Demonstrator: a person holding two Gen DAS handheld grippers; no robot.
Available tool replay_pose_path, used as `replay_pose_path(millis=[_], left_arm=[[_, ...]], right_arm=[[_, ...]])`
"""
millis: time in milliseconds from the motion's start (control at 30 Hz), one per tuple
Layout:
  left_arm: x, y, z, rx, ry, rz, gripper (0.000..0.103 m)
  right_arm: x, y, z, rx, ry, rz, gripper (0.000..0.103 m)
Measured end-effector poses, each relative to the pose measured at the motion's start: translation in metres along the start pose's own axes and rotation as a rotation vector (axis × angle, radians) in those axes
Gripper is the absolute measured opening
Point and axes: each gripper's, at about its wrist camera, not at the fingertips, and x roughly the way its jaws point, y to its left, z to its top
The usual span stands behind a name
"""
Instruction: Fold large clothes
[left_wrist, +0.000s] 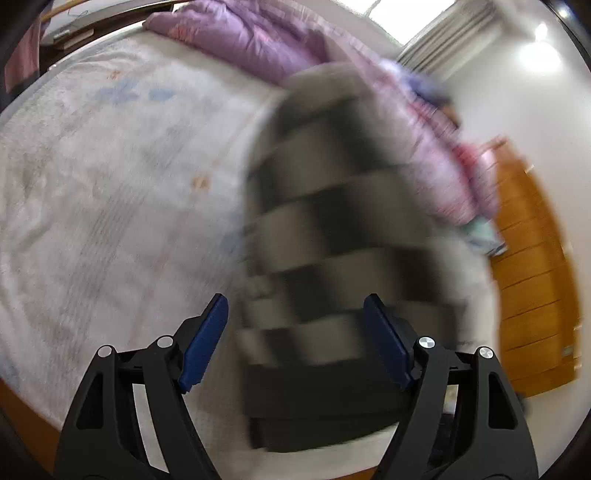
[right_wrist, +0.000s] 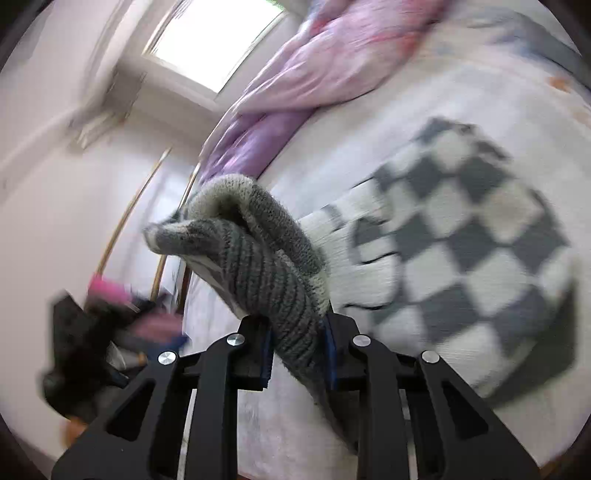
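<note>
Sweater: fuzzy knit, grey-white checks, ribbed cuff; lies on bed, 3 o'clock of right tool. Right tool clamped on cuff. Left tool apart, nothing gripped. No writing readable.

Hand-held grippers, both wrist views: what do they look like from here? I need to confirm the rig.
The left hand-held gripper and right hand-held gripper match: matte black angular linkage arms with triangular cut-outs, round silver pivot bolts, and flat dark blue finger pads. No cables, markings, sleeves or hands are visible.
</note>
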Motion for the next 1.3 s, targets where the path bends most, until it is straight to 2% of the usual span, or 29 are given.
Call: replay_pose_path(millis=[100,233,300,333,433,567,600,700,767,867,967,1000,1067,1133,1167,1233,1300], left_arm=[[0.032,-0.011,-0.015,0.032,0.075,-0.003,0.077],[0.081,-0.02,-0.038,0.055,0.194,0.031,0.077],[0.096,-0.023,-0.048,0.084,0.214,0.056,0.077],[0.103,-0.025,-0.052,0.106,0.234,0.092,0.077],[0.108,-0.027,-0.055,0.147,0.208,0.115,0.077],[0.138,-0.032,-0.054,0.175,0.266,0.153,0.076],[0.143,-0.035,-0.054,0.185,0.271,0.152,0.072],[0.148,-0.045,-0.053,0.227,0.261,0.183,0.07],[0.146,-0.053,-0.058,0.276,0.249,0.199,0.07],[0.145,-0.06,-0.065,0.31,0.237,0.215,0.07],[0.144,-0.062,-0.069,0.329,0.236,0.215,0.07],[0.144,-0.063,-0.071,0.348,0.236,0.216,0.07],[0.142,-0.07,-0.076,0.354,0.233,0.209,0.07],[0.144,-0.073,-0.076,0.355,0.239,0.202,0.07],[0.144,-0.073,-0.075,0.361,0.242,0.196,0.07],[0.142,-0.078,-0.07,0.369,0.246,0.185,0.07],[0.129,-0.079,-0.063,0.337,0.236,0.142,0.07]], right_arm=[[-0.027,-0.049,0.0,0.16,-0.033,-0.031,0.019],[-0.029,-0.109,-0.006,0.356,-0.022,-0.104,0.018],[-0.031,-0.127,-0.013,0.417,-0.028,-0.118,0.018],[-0.034,-0.135,-0.016,0.449,-0.031,-0.13,0.018],[-0.04,-0.146,-0.024,0.497,-0.026,-0.145,0.017],[-0.047,-0.138,-0.016,0.41,0.012,-0.192,0.017],[-0.047,-0.135,-0.013,0.383,0.021,-0.215,0.02],[-0.056,-0.121,0.008,0.29,-0.002,-0.258,0.02],[-0.067,-0.102,0.026,0.178,-0.012,-0.296,0.02],[-0.069,-0.066,0.058,0.004,-0.049,-0.278,0.02],[-0.038,-0.029,0.093,-0.151,-0.03,-0.221,0.02],[-0.016,-0.018,0.108,-0.188,0.01,-0.198,0.018],[0.009,-0.009,0.12,-0.227,0.031,-0.176,0.018],[0.048,-0.008,0.135,-0.245,0.098,-0.172,0.015],[0.065,-0.012,0.142,-0.246,0.121,-0.176,0.013],[0.089,-0.023,0.145,-0.255,0.179,-0.216,0.001],[0.108,-0.049,0.149,-0.229,0.233,-0.315,0.0]])
